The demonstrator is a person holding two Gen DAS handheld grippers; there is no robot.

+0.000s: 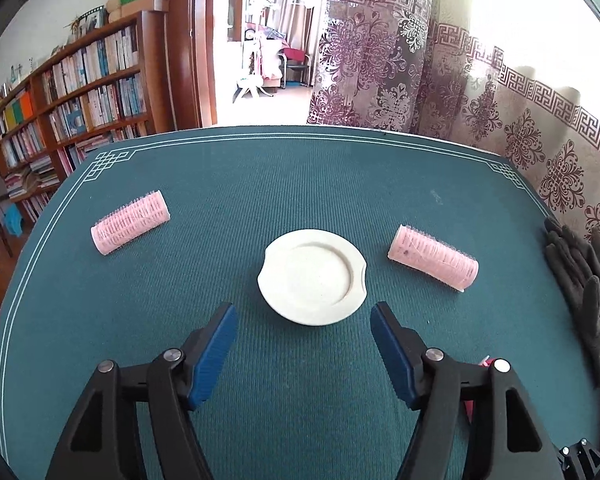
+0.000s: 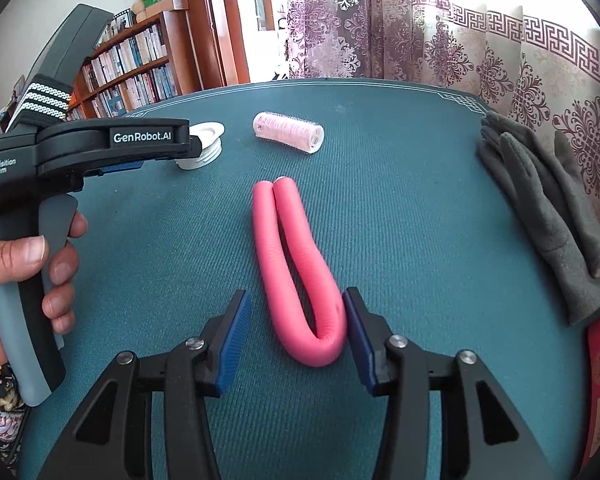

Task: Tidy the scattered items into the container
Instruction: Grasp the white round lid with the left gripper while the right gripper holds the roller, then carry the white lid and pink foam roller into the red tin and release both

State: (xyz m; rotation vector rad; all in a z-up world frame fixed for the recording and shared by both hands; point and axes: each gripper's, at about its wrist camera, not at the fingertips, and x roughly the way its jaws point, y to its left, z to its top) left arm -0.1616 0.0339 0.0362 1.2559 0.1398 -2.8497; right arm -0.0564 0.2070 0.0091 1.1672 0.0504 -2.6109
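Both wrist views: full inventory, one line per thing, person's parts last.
plate: one, cream, middle of the mat, empty
hair rollers: two, pale pink, one left of the plate, one right of it
foam rod: one, bright pink, bent double, bend between the right jaws, touching one pad
gloves: one grey pair, right edge of the mat
mat: one, teal, white border
bookshelf: one, wooden, far left
curtain: patterned purple, behind the table
left hand-held gripper: open, nothing between its jaws
right hand-held gripper: open
hand: on the left handle

Black claw (image 2: pixel 296 332) arms, blue ribbed pads (image 2: pixel 232 344), silver screws; grey-handled left claw (image 1: pixel 304 356), floral sleeve.
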